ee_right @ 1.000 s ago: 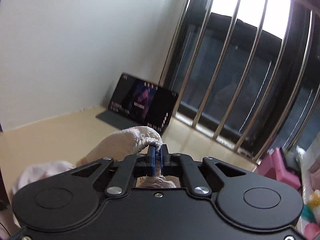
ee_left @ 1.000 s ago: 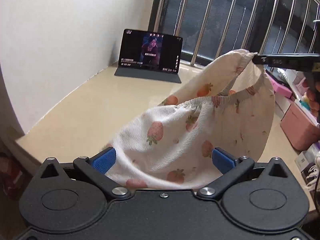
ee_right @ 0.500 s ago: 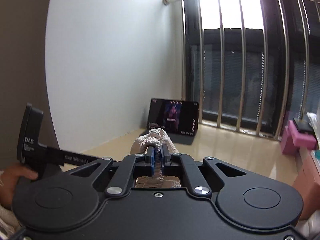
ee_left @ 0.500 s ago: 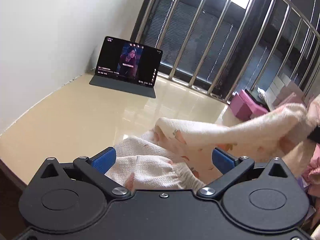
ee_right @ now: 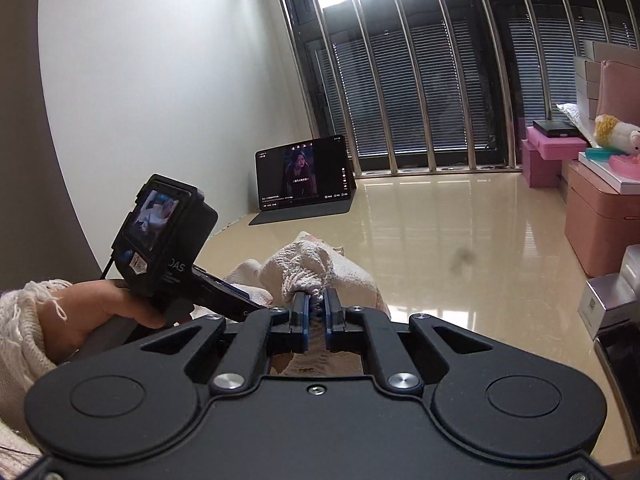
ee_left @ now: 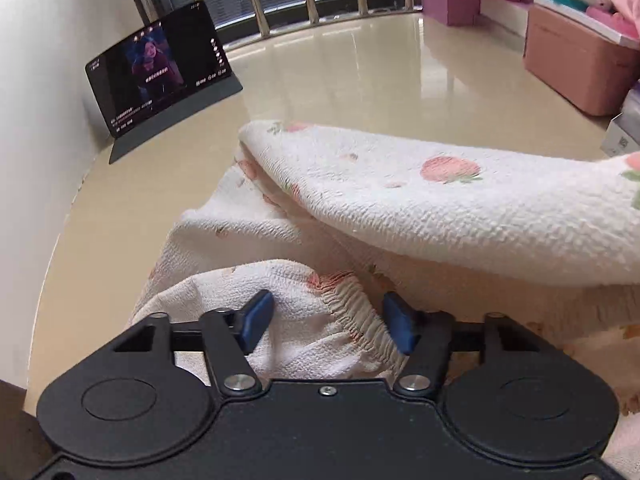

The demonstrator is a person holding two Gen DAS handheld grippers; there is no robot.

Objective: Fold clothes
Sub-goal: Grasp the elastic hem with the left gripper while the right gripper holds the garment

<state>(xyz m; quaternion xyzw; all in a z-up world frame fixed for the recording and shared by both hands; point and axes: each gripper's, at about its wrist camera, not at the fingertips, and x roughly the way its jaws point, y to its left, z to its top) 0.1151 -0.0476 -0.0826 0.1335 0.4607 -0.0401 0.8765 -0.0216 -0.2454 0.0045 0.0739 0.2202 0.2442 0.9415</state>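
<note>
The strawberry-print garment (ee_left: 400,208) lies partly on the table (ee_left: 360,80), in front of the propped tablet (ee_left: 160,68), bunched and only half laid out. The left claw (ee_left: 328,320) is closing its jaws around the elastic waistband (ee_left: 352,312); the pads do not yet press it. The right claw (ee_right: 316,312) is clamped tight on a gathered corner of the cloth, holding it lifted. No clean fold is made yet; the spreading and folding remain.

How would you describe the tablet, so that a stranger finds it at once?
Look along the barred window to the corner with the white wall. There, on the beige surface, stands the tablet, propped on its dark folding cover. It alone has a lit screen playing video.
</note>
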